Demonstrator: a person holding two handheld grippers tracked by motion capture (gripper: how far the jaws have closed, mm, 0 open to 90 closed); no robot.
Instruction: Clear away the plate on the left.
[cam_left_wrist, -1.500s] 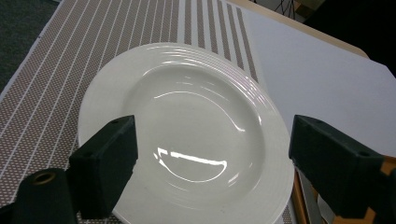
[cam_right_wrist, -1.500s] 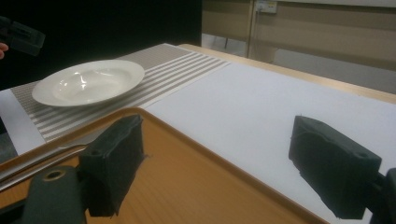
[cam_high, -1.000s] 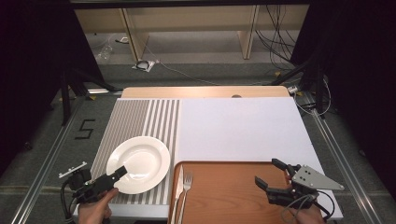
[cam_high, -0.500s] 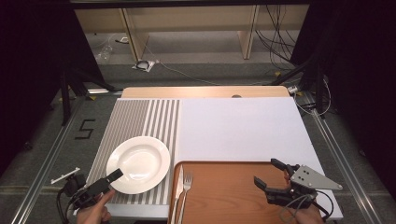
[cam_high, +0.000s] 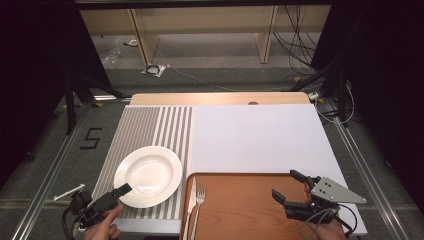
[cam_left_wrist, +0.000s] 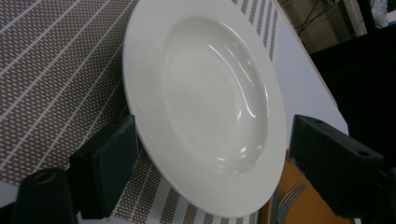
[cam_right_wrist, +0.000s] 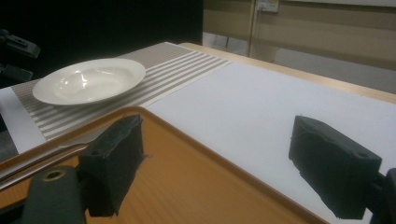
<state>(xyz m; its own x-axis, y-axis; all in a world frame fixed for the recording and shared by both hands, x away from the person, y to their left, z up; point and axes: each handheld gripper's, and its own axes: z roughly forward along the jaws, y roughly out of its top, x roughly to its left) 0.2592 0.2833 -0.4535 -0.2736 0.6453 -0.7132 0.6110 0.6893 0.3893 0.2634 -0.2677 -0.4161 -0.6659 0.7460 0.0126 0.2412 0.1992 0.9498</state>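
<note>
Now the left tool (cam_left_wrist: 205, 154) (jaws wide apart) has reached the plate (cam_left_wrist: 205, 93) rim, gripping nothing.

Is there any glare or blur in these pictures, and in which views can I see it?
Left gripper view: bright glare streaks lie in the bowl of the white plate, and the near black jaws look soft. Right gripper view: the jaws are blurred, the plate fairly sharp, the background dim. High view: even light on the table, dark surroundings.
</note>
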